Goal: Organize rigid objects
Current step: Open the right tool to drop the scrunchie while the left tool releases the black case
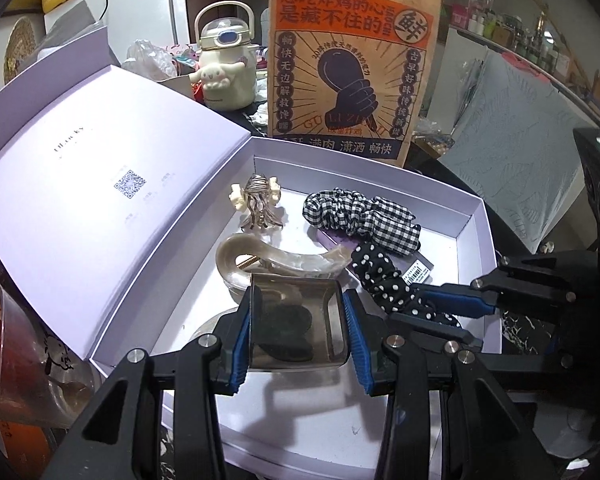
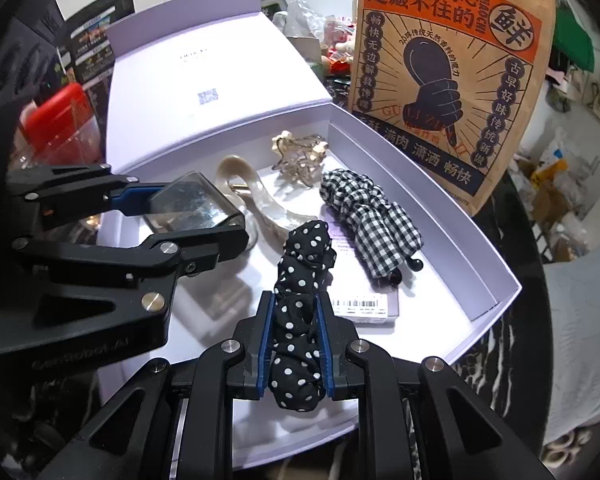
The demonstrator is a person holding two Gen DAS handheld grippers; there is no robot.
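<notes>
The left tool [image 1: 298, 336] pinches a smoky clip [image 1: 296, 320] and the right tool [image 2: 296, 344] a dotted scrunchie [image 2: 300, 280], both over the open box [image 1: 476, 216]; checked scrunchie [image 1: 360, 216], claw clips and paper bag [image 1: 352, 60] lie farther off.

A cluttered home: a cartoon water jug [image 1: 226, 62], fried-chicken bag [image 1: 352, 60] and shelf of bottles [image 1: 532, 40].

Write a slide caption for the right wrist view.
Right gripper clamps a polka-dot scrunchie over the open white box; left gripper holds a clear case.
</notes>
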